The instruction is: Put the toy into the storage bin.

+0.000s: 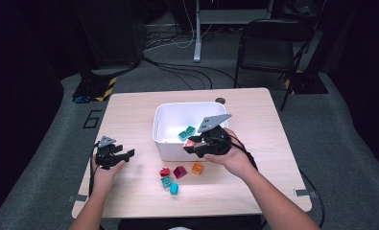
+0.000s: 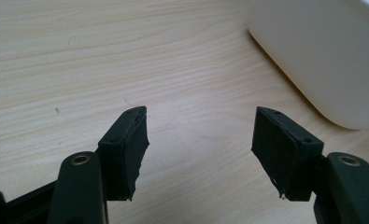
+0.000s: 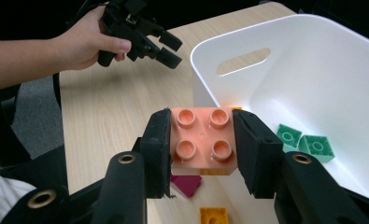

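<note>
Salmon-pink brick (image 3: 203, 140) — a four-stud block — sits clamped between the jaws of the right gripper (image 3: 202, 154), held stud-side up at the near rim of the white bin (image 3: 313, 65), so the carry looks nearly finished and only the drop into the bin is left for this piece. Nearest the person on the wooden table (image 1: 254, 191), five loose blocks wait their turn: a cyan brick (image 1: 174, 189), a teal-green brick (image 1: 166, 181) touching it, a small red piece (image 1: 164, 171), a magenta block (image 1: 180, 172) and an orange brick (image 1: 197, 168), all just in front of the bin's near wall. To the left, well apart from them, the left gripper (image 1: 114, 157) rests low over bare wood with its jaws spread wide and nothing between them; in its own view the black pads (image 2: 128, 154) frame only table grain, with the bin's rounded corner (image 2: 322, 60) beyond. Farther in, two green bricks (image 3: 306, 142) already lie on the bin floor, side by side, and there may be something orange tucked against the wall behind the held brick, though it is too hidden to name. Judging by this, roughly a third of the sorting is done.
</note>
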Demonstrator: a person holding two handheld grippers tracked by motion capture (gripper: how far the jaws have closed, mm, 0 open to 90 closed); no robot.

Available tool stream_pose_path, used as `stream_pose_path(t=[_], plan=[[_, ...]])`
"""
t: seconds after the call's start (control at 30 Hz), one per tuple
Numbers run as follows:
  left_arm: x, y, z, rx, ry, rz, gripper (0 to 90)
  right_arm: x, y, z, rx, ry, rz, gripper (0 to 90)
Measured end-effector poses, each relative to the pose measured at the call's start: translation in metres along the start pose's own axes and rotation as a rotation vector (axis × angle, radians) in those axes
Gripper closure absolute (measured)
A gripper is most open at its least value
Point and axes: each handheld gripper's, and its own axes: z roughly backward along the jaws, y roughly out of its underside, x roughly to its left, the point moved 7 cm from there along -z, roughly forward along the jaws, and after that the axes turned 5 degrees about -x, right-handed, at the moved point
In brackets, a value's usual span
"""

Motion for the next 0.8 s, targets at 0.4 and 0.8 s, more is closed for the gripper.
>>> stream_pose_path(t=[0.4, 0.8], plan=[[0.001, 0.0, 0.0, -0.003, 0.0, 0.002, 35.5, -0.017, -0.016, -0.006, -0.006, 0.019, -0.015, 58.1], [0.001, 0.0, 0.0, -0.007, -0.001, 0.006, 35.5, -0.03, -0.03, -0.018, -0.016, 0.033, -0.003, 58.2]])
